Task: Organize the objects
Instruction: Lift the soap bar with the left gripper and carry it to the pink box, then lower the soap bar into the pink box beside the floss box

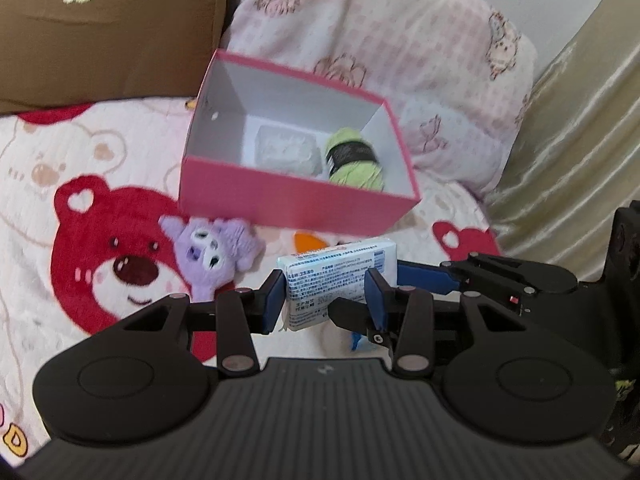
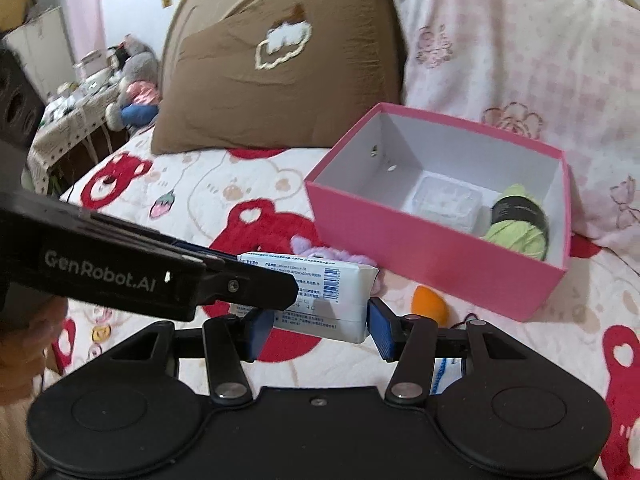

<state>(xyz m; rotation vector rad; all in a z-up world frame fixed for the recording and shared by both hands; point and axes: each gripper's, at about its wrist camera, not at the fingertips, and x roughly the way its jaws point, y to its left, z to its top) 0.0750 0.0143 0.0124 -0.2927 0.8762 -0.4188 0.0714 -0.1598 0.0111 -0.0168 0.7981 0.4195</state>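
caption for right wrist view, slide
Both hand-held grippers clamp a white tissue pack before the pink box.

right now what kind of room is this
Most likely a bedroom: a bed with a bear-print quilt, a brown pillow and pink pillow against the headboard, and plush toys on a side table.

Both views are evenly and softly lit, bright without hard shadows; only a faint shade lies under the pink box [image 1: 296, 208] on the bed cover [image 1: 120, 168], and its white inner walls read pale grey. Fisheye bending curves the edges, and the corners fall to black; the gold curtain [image 1: 580, 152] in the left wrist view carries a mild sheen. Slight motion blur softens the print on the tissue pack [image 2: 320, 300] and the pillows' [image 2: 280, 80] patterns; the nearest black housing is a little out of focus.
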